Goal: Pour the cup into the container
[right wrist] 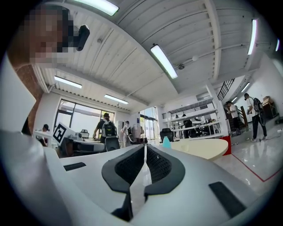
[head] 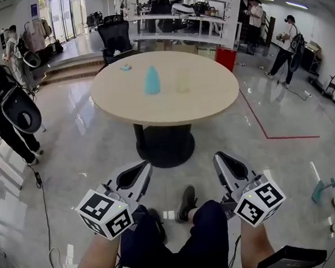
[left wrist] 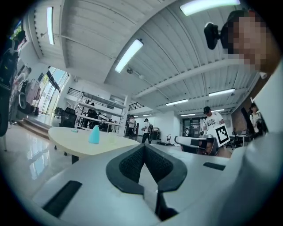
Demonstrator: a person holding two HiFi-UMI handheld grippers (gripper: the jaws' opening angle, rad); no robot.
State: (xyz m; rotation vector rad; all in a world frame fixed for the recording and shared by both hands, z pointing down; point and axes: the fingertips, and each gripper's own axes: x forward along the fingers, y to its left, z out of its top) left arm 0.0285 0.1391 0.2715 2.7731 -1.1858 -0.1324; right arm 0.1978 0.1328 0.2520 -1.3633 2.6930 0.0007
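A round beige table (head: 205,101) stands ahead of me. On it are a light-blue cone-shaped vessel (head: 152,81) and, just to its right, a pale see-through cup (head: 182,80). A small light-blue item (head: 126,67) lies near the table's far edge. Both grippers hang low by the person's knees, well short of the table. My left gripper (head: 145,166) is shut with nothing between its fingers, and so is my right gripper (head: 218,157). The left gripper view shows the blue vessel (left wrist: 94,134) far off beyond the shut gripper (left wrist: 144,148). The right gripper view shows the blue vessel (right wrist: 166,142) small above the shut gripper (right wrist: 145,147).
The table stands on a dark pedestal (head: 164,143) on a glossy floor. Behind it are a black office chair (head: 115,39), a red bin (head: 226,57) and white shelving (head: 175,17). People stand at the left (head: 9,108) and the far right (head: 285,49). Red tape (head: 259,120) marks the floor.
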